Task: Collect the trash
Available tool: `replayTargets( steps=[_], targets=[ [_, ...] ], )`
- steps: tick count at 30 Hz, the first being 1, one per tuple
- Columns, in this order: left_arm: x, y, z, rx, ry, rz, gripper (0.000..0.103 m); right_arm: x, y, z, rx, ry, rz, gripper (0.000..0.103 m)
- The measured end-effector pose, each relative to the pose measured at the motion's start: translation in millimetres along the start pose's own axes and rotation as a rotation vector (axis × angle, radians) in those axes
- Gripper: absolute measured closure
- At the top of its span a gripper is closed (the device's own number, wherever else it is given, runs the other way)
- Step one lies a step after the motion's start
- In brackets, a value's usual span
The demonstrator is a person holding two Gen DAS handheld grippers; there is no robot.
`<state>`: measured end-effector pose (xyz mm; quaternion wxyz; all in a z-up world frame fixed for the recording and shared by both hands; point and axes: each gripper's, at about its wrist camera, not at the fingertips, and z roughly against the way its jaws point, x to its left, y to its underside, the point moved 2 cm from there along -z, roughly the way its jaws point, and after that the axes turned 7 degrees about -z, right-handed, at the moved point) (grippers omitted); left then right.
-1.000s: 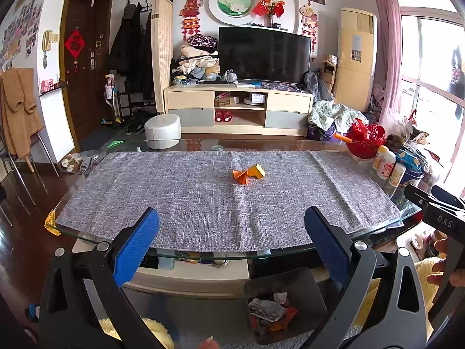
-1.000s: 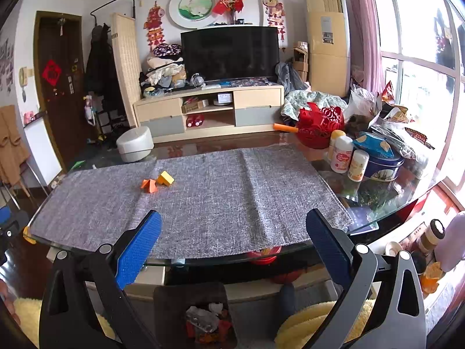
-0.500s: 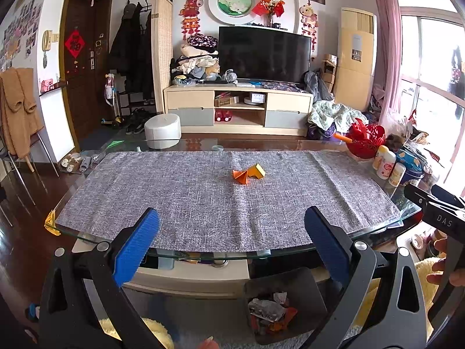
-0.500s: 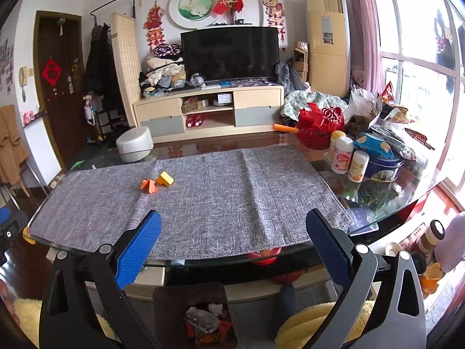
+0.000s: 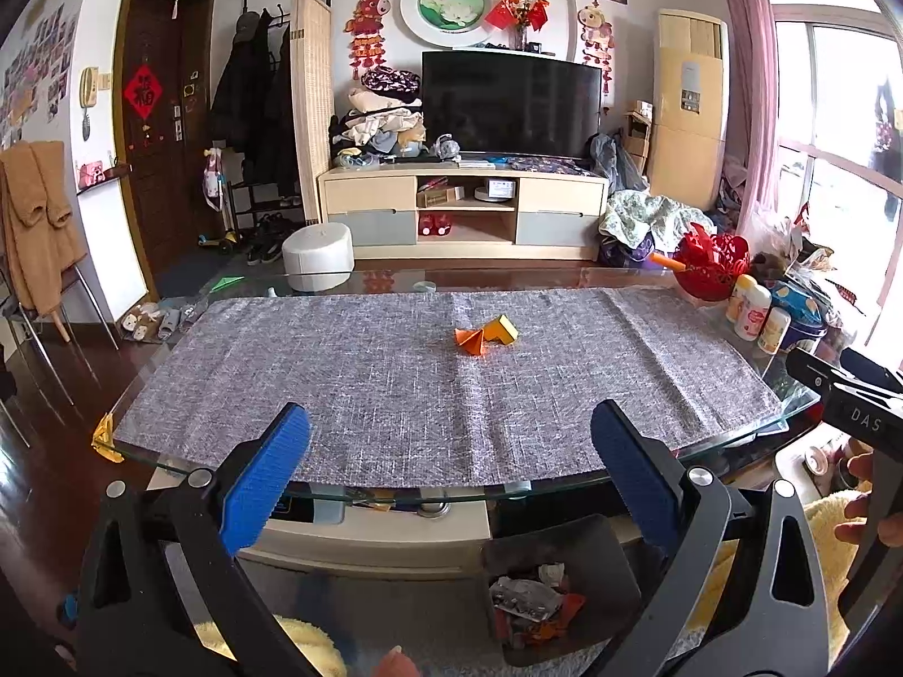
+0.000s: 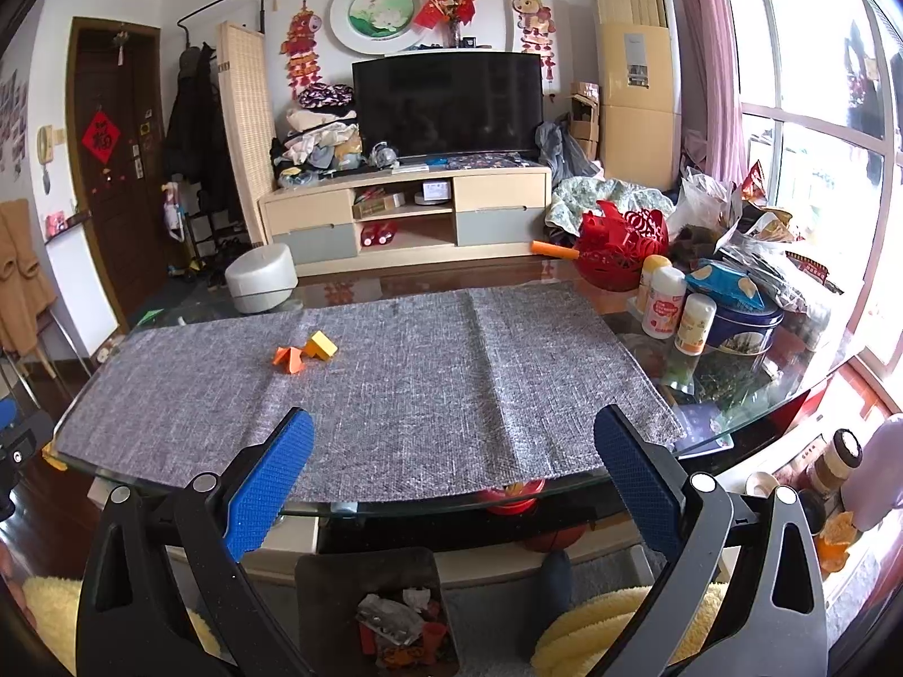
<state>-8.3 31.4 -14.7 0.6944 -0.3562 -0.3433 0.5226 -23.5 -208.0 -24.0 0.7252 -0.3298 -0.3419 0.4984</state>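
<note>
1. Left wrist view: the left gripper [image 5: 448,471] hangs at the near edge of the glass table [image 5: 169,465], its 2 blue-padded fingers [image 5: 265,477] spread wide with nothing between them.
2. On the gray cloth [image 5: 367,383] near the table's middle lie 2 folded paper scraps, touching or nearly so: an orange scrap [image 5: 471,340] and a yellow scrap [image 5: 502,329] just to its right.
3. Both scraps sit well beyond the fingertips, toward the far side of the cloth.
4. Below the table edge stands a dark trash bin [image 5: 556,587] on the floor, holding crumpled wrappers.
5. At that view's right edge, part of the other tool and the person's right hand [image 5: 869,513] show.
6. Right wrist view: the right gripper [image 6: 454,479] is also released, its jaws wide apart and holding nothing, at the table's near edge.
7. From here the orange scrap [image 6: 289,359] and yellow scrap [image 6: 320,346] lie to the left of the fingers, far up the cloth.
8. The trash bin [image 6: 372,609] sits below, between the fingers.
9. A red basket [image 6: 621,248], 3 white bottles [image 6: 666,302] and a blue tin [image 6: 742,327] crowd the table's right end, off the cloth.
</note>
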Motion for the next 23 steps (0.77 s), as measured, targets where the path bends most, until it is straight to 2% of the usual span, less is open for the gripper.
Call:
replayTargets(
  steps=[4,7,11,23],
  targets=[
    [0.3,0.5,-1.1,0.009,0.000,0.010,0.008,0.1,-0.7,-0.1,0.001,-0.001,0.001,0.003],
    [-3.0,-0.4,2.2,-0.014,-0.022,-0.010,0.008,-0.1,-0.9,-2.2,0.010,-0.004,0.000,0.003],
    [-4.7,-1.0,4.1,-0.036,0.003,-0.010,0.008,-1.9,-1.4,-3.5,0.013,-0.007,-0.002,0.003],
    [-2.9,-1.2,-1.7,-0.002,0.002,-0.005,0.008,-1.8,-2.7,-4.4,0.009,-0.002,0.003,0.003]
  ],
)
